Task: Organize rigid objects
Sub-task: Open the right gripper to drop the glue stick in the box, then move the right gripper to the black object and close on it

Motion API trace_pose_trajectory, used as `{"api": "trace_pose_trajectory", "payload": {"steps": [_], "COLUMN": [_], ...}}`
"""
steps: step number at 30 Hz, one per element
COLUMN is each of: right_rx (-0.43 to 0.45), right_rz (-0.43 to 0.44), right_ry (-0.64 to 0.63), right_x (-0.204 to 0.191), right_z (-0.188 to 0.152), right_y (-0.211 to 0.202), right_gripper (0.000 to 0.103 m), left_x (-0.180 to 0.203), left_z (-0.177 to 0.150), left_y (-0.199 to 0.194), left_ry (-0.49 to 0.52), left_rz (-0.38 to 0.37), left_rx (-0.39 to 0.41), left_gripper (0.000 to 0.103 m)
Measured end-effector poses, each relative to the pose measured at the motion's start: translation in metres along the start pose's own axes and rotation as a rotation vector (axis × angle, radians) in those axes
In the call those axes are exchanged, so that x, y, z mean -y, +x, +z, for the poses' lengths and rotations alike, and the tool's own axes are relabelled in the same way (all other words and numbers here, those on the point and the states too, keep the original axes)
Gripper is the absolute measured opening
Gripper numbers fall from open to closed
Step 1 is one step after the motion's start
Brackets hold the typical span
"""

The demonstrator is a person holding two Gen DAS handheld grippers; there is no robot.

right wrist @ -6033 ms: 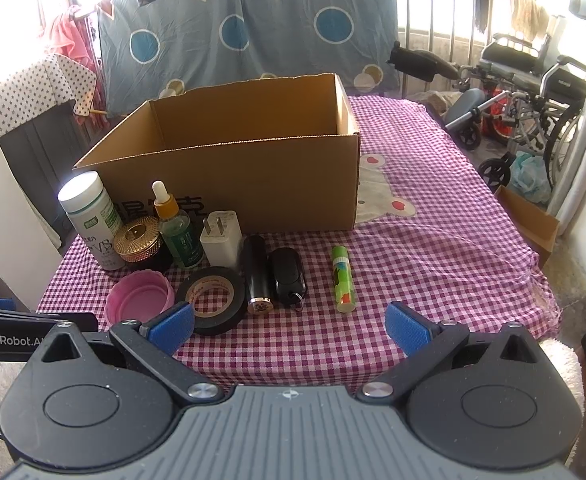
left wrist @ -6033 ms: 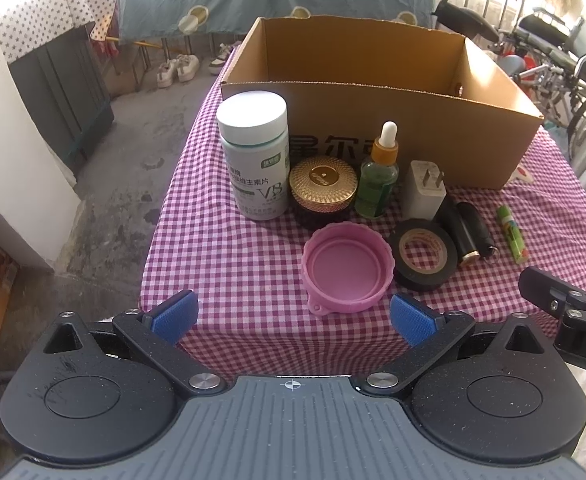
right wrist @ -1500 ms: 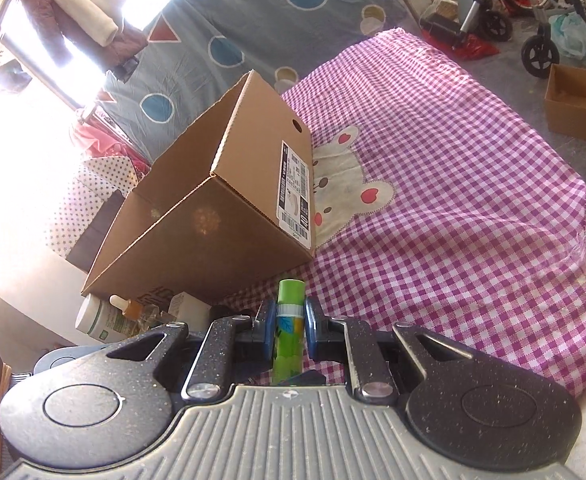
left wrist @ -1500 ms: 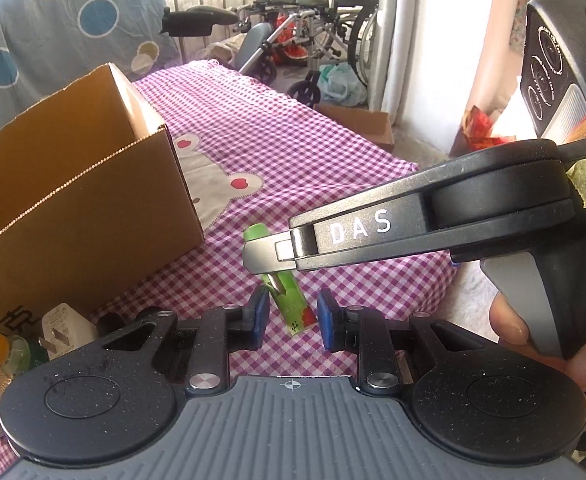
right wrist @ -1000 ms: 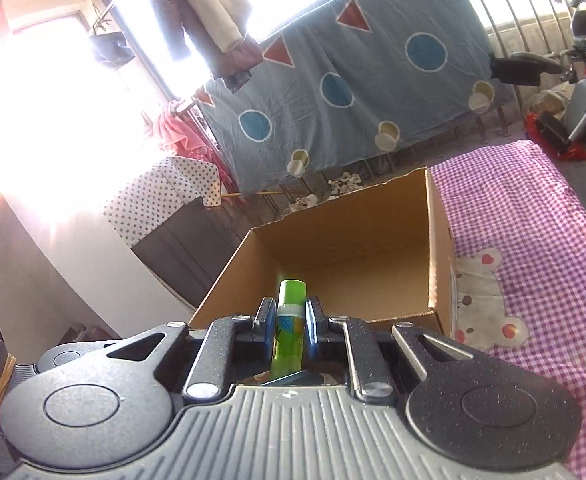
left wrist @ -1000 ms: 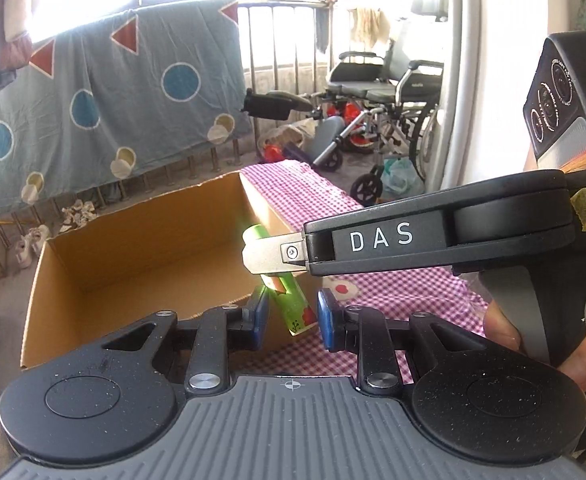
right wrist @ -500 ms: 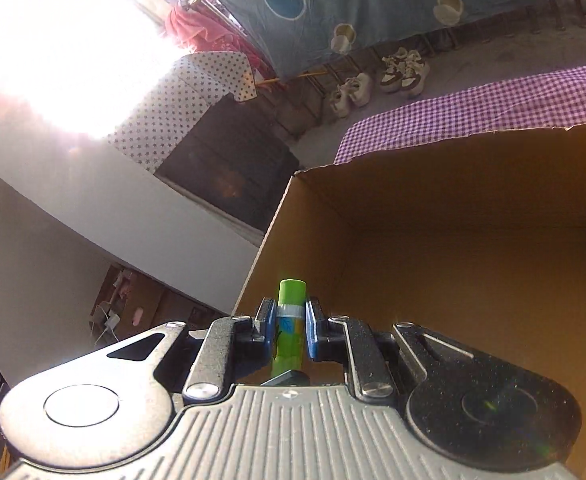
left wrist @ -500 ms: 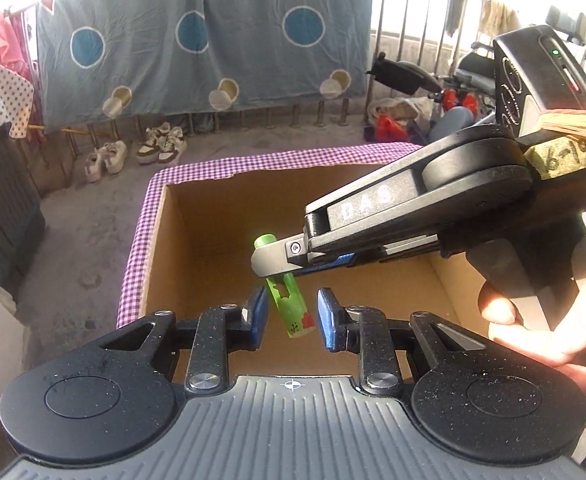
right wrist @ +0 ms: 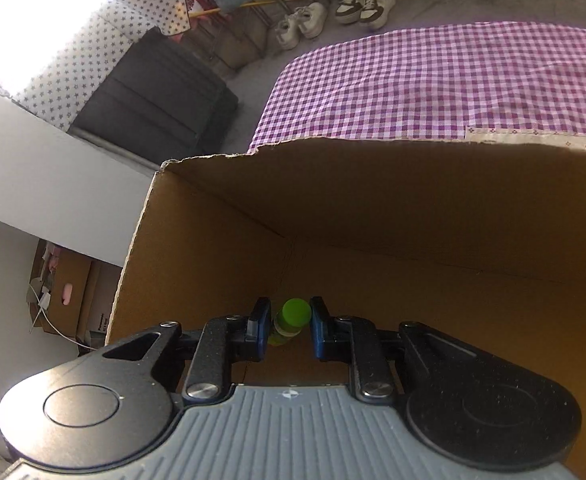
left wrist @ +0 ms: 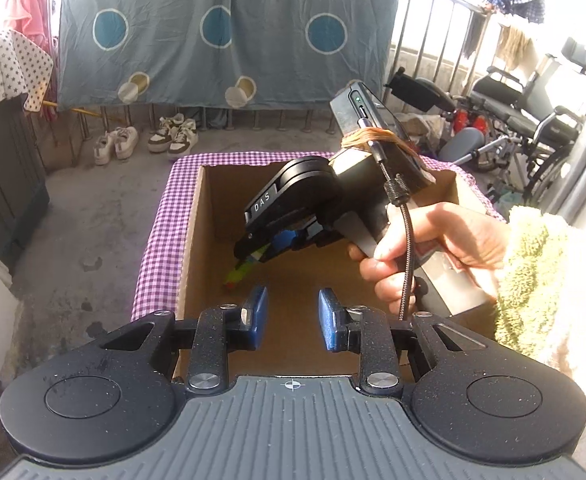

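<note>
Green tube (right wrist: 291,317) now loose between parted pads, low inside the cardboard box (right wrist: 413,208).
Half a second back the right gripper (right wrist: 291,328) clamped it; now its blue fingers (right wrist: 260,328) stand slightly apart either side. The left gripper (left wrist: 292,316) has also widened, holding nothing, above the checked cloth (left wrist: 161,236) and box.

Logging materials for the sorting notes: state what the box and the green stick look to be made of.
Box: matte brown corrugated cardboard, going by its ragged torn rim. Green stick: probably smooth plastic, with a glossy rounded cap and a printed label.
</note>
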State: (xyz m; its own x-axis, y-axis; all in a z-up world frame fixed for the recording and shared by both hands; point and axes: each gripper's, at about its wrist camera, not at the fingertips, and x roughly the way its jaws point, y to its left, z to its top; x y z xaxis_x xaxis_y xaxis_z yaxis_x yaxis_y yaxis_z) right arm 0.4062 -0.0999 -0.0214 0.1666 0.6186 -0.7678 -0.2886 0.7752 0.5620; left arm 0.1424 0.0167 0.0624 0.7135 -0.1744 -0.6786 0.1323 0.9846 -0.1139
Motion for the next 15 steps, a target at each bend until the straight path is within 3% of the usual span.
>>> {"api": "trace_pose_trajectory", "payload": {"steps": [1,3,8,15], "right_rx": [0.026,0.091,0.204,0.346], "right_rz": [-0.008,0.007,0.088,0.152], "right_ry": [0.008,0.017,0.036,0.033], "right_x": [-0.001,0.001,0.006,0.015], "right_z": [-0.001,-0.004,-0.020,-0.086], "right_y": [-0.005,-0.017,-0.059,-0.162], "right_gripper": [0.047,0.068,0.069,0.069], "left_x": [0.001,0.003,0.011,0.024], "left_z": [-0.001,-0.004,-0.008,-0.023], "left_y": [-0.003,-0.005,-0.014,-0.039], "left_ry": [0.003,0.014,0.036,0.068], "left_rz": [-0.004,-0.011,-0.029,-0.089], "left_rx": [0.004,0.011,0.019,0.039], "left_gripper": [0.027,0.028,0.029,0.033]}}
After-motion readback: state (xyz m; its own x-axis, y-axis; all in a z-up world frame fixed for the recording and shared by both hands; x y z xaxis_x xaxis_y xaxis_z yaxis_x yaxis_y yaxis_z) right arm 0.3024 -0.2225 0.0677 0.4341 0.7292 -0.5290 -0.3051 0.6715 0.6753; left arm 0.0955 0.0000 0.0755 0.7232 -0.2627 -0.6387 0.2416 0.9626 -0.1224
